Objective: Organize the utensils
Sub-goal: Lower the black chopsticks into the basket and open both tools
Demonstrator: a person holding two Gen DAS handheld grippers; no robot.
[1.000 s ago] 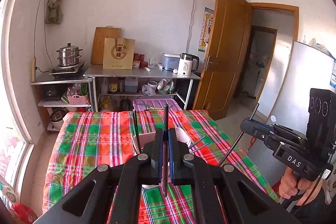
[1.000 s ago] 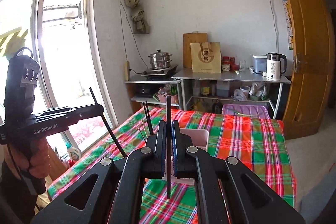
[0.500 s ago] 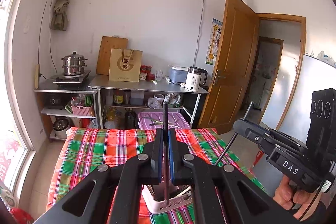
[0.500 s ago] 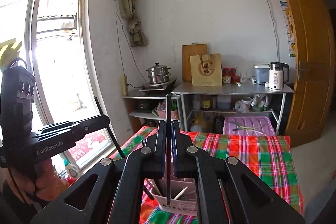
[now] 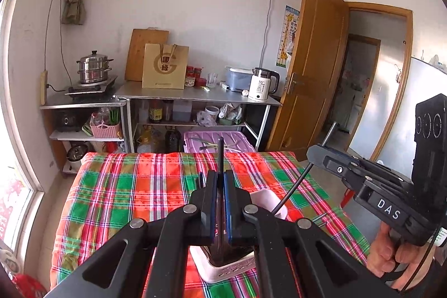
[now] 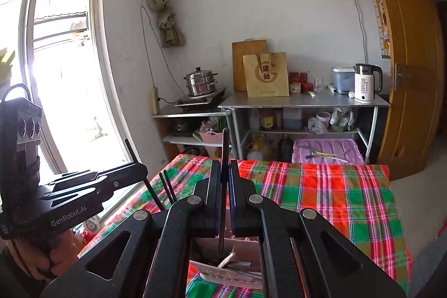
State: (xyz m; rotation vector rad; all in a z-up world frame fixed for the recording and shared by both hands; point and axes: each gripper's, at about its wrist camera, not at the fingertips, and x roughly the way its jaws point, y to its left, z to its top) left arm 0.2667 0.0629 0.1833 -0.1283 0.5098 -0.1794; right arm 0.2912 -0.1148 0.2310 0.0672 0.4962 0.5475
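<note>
The table [image 5: 117, 194] is draped in soft red-green plaid cloth. Near its front edge stands a white slotted plastic holder [image 5: 223, 267], already bristling with utensils. Each tongs is clamped shut on one thin, dark, straight chopstick: the left tongs [image 5: 220, 203] holds its chopstick [image 5: 220, 155] upright over the holder, and the right tongs [image 6: 225, 197] poises its chopstick [image 6: 225, 147] likewise. This looks like the insertion step. Next, lower both tips into a compartment, then release.
</note>
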